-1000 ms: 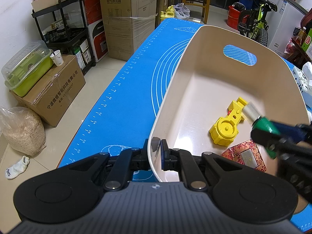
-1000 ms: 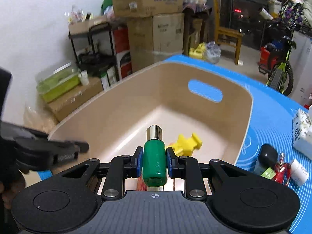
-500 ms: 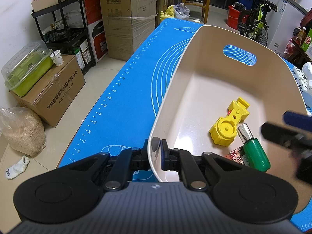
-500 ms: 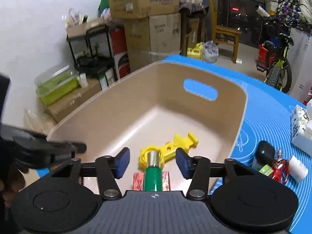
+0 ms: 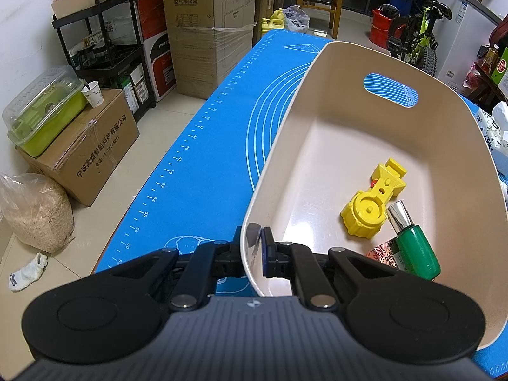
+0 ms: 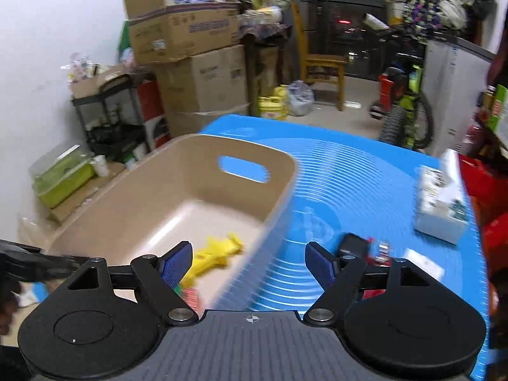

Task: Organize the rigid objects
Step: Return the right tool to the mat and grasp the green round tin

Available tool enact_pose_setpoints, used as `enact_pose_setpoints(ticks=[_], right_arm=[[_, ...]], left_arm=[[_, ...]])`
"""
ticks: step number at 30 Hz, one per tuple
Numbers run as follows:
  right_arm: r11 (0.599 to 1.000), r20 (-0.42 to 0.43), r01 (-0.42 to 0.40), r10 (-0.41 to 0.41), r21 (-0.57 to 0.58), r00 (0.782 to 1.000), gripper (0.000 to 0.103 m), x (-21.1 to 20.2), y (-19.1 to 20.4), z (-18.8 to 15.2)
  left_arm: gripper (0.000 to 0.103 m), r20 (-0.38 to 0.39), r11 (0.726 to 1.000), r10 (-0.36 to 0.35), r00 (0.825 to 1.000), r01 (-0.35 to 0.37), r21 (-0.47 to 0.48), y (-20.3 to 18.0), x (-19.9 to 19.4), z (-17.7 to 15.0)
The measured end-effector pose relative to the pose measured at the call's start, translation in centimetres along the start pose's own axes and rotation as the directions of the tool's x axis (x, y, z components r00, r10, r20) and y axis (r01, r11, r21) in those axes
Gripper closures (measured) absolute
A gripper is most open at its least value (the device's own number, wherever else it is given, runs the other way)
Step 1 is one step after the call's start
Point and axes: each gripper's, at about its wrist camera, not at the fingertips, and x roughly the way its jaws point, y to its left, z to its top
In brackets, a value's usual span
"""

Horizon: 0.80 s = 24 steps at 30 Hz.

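Observation:
A beige bin (image 5: 317, 73) (image 6: 203, 149) stands on the blue mat (image 5: 216, 158). My left gripper (image 5: 254, 244) is shut on the bin's near rim. Inside lie a yellow plastic toy (image 5: 371, 204) (image 6: 216, 250), a green bottle with a silver cap (image 5: 414, 247) and a red patterned box (image 5: 382, 252). My right gripper (image 6: 249, 262) hangs over the bin's right wall, its jaws opening with nothing between them. On the mat to the right are several small objects, among them a black one (image 6: 352, 243) and a red one (image 6: 376, 257).
A tissue pack (image 6: 441, 206) lies at the mat's right side. Off the table's left edge stand cardboard boxes (image 5: 92, 146), a black shelf (image 5: 104, 47) and a green container (image 5: 41, 111). A chair (image 6: 320, 60) and a bicycle (image 5: 416, 31) are behind.
My right gripper let go of the green bottle, which now lies in the bin beside the yellow toy. It opened wide and moved right, out of the left wrist view. The left gripper stayed put.

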Motion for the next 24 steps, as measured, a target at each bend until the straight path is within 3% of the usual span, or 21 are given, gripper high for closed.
enact_pose_setpoints(ticks=[7,13,24], right_arm=[[0.988,-0.052,0.131,-0.127,0.086,0.991,0.021,2.1,-6.1,-2.2],[0.971,-0.108,0.186,-0.171,0.148,0.979,0.021,4.5,-9.0,-4.2],[0.984,-0.076,0.140,-0.132,0.111,0.988,0.022,6.1,-7.9,-4.3]], left_arm=[[0.091,0.000,1.000,0.000,1.000,0.000,0.000,0.0,0.0,0.0],[0.091,-0.001,1.000,0.000,1.000,0.000,0.000,0.0,0.0,0.0],[0.091,0.000,1.000,0.000,1.000,0.000,0.000,0.0,0.0,0.0]])
